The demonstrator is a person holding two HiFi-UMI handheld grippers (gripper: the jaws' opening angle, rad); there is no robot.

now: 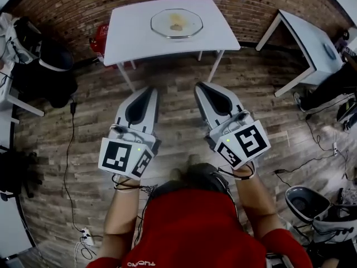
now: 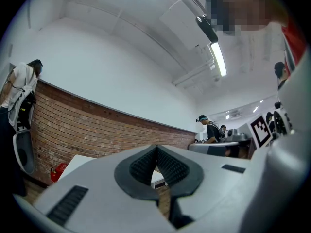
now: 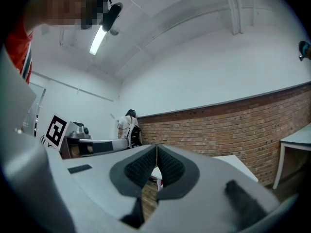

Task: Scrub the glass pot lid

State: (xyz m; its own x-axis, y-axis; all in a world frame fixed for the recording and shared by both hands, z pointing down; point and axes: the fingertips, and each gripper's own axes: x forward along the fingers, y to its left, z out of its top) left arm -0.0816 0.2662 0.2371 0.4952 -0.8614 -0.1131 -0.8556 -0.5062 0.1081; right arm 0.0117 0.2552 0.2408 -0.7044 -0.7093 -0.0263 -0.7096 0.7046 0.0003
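The glass pot lid (image 1: 176, 23) lies flat on a white table (image 1: 128, 32) by the brick wall, with something yellowish under or on its middle. My left gripper (image 1: 151, 88) and right gripper (image 1: 199, 85) are held side by side over the wooden floor, short of the table, both pointing toward it. Each is shut with nothing between its jaws. In the left gripper view the left gripper (image 2: 156, 147) shows its pads meeting, with the table edge (image 2: 77, 161) low behind. The right gripper (image 3: 156, 146) looks the same in the right gripper view.
A second white table (image 1: 309, 43) stands at the right. Dark bags and chairs (image 1: 47, 71) crowd the left, a red object (image 1: 100, 38) sits by the wall, cables (image 1: 72, 149) trail over the floor. People stand in the background (image 2: 210, 130), (image 3: 127, 127).
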